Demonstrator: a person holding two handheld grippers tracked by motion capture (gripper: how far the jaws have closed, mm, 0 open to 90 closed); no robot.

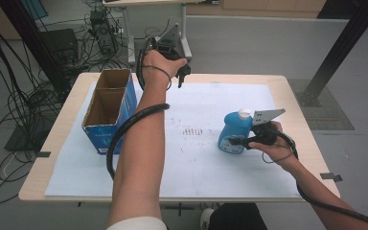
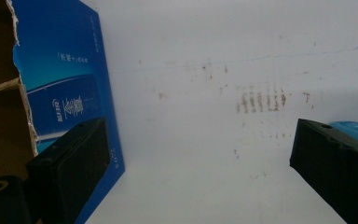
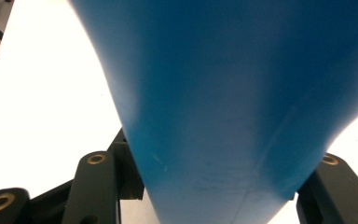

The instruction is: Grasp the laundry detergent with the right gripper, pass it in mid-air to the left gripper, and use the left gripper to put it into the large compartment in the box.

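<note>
high view first: the blue bottle (image 1: 235,132) stands upright on the white mat (image 1: 211,163) at about 3 o'clock from the table's middle, white cap (image 1: 244,113) up, long axis vertical. the right gripper (image 1: 234,141) comes in level from the bottle's 3 o'clock side and its jaws are closed on the lower body, one either side. the cardboard box (image 1: 110,108) sits open-topped over at 9 o'clock, well apart from the bottle, two compartments showing. the left gripper (image 1: 184,72) hangs up at 12 o'clock, over the far edge of the mat, nothing in it.

left gripper view: both black jaws stand wide apart, bare mat between them, the box's blue wall (image 2: 70,84) at 9 o'clock and a sliver of the bottle (image 2: 354,129) peeking behind the jaw at 3 o'clock.

right gripper view: blue plastic right up against the lens, the bottle (image 3: 233,116) wedged between the jaws, pinched at 7 and 5 o'clock. so the grip looks set, low on the body.

the relation that matters, i'd say: the box lies at 9 o'clock from the held bottle, across the mat, and the right hand is the one that has it. gripped low with the weight above, it could tip on the lift.
</note>
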